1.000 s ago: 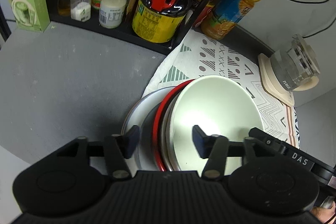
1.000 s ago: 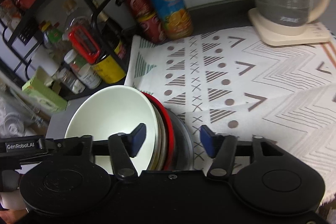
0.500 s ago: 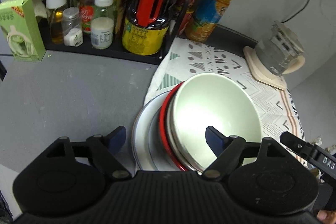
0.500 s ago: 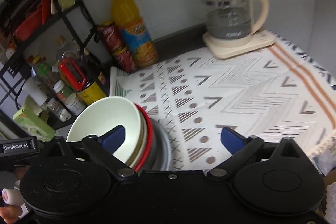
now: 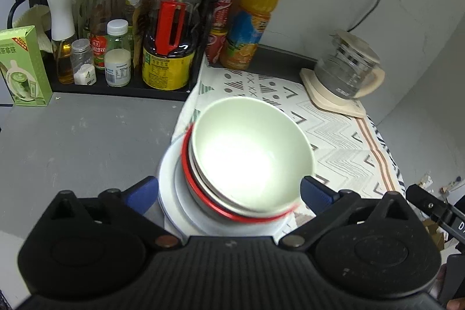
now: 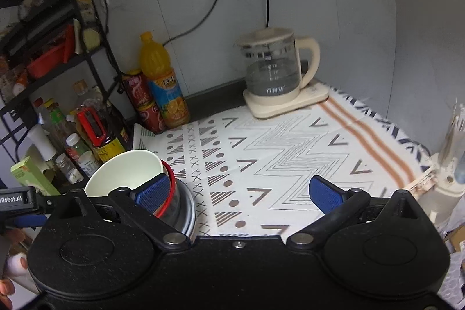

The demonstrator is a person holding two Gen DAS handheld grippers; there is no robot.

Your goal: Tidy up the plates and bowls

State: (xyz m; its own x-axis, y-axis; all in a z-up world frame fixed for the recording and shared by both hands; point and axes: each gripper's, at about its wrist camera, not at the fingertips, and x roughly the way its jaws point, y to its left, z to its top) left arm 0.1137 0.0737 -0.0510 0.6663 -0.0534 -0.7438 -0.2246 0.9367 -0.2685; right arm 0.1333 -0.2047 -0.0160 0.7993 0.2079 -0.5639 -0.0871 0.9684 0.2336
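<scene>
Nearest, the left tool (image 5: pixel 228 192) stands spread wide, its jaws having just been opening; its two blue pads flank the stack of dishes without pressing on it, and nothing is gripped. That stack sits at the left edge of the patterned cloth (image 5: pixel 334 135), partly over the grey worktop (image 5: pixel 87 150): one pale plate (image 5: pixel 186 211) at the bottom, one red-rimmed bowl (image 5: pixel 221 210) on it, and one cream bowl (image 5: pixel 250 153) nested on top, with what may be a further white rim between the two bowls, too blurred to count. The right tool (image 6: pixel 238 191) is also wide apart, its jaws having just opened, and holds nothing; from its view the left pad overlaps the stack while the right pad hangs over bare cloth. Farther back, one glass kettle (image 6: pixel 273 71) stands on its cream base at the far right of the cloth. One orange juice bottle (image 5: pixel 250 19) and two stacked red cans (image 5: pixel 219 28) stand by the wall. To the left, a black rack (image 5: pixel 116 90) carries a crowd of sauce and oil bottles, and one green carton (image 5: pixel 23 66) stands beside it on the worktop.
</scene>
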